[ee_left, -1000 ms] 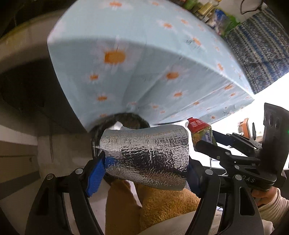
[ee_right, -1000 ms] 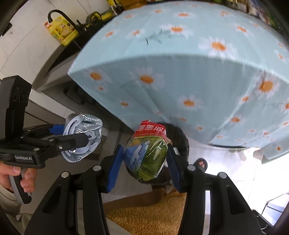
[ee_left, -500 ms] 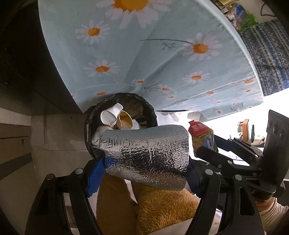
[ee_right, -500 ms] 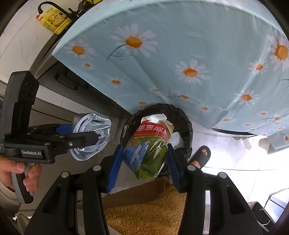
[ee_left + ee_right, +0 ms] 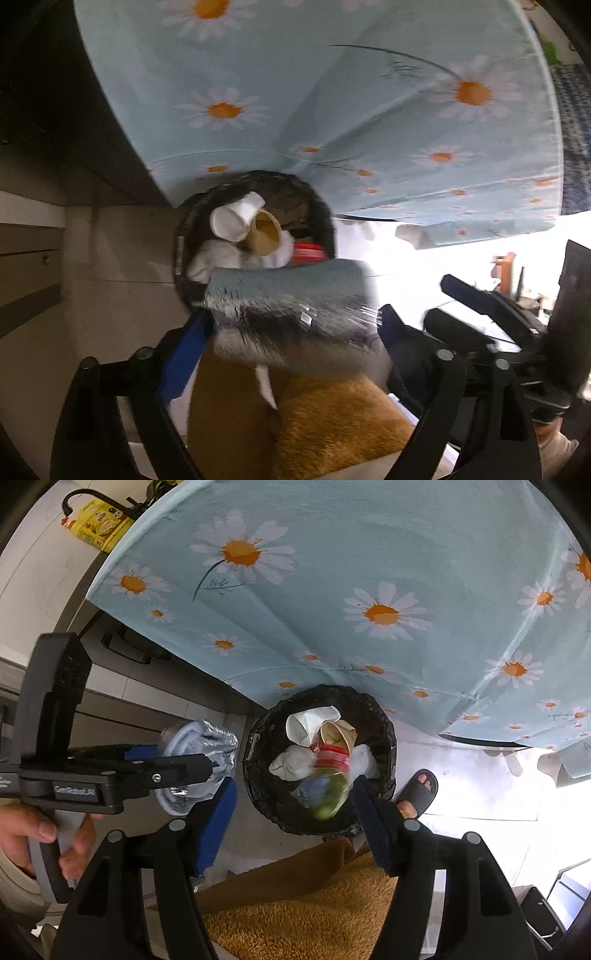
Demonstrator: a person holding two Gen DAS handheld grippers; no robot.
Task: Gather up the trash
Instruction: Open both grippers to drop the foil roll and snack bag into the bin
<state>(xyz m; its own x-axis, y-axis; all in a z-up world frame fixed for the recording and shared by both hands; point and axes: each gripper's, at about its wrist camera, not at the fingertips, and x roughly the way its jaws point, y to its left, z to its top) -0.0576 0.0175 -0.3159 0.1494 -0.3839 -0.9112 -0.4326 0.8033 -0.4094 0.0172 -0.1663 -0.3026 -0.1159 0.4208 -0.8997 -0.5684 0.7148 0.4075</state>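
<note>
1. The trash bin (image 5: 321,760), lined with a black bag, sits on the floor at the edge of the daisy-print tablecloth (image 5: 369,590), and both my tongs point down at it.
2. My right tongs (image 5: 291,812) are opening: the green snack packet (image 5: 327,779) with its red top is a blur over the bin's mouth, clear of both blue pads.
3. My left tongs (image 5: 291,336) are opening too, with the silver foil pouch (image 5: 291,302) blurred between them, by the bin's near rim; I can't tell if a pad touches it.
4. In the bin lie a white paper cup (image 5: 312,722), a tan paper cup (image 5: 340,734) and crumpled white tissues (image 5: 291,764).
5. My sandalled foot (image 5: 415,794) stands just beside the bin.
</note>
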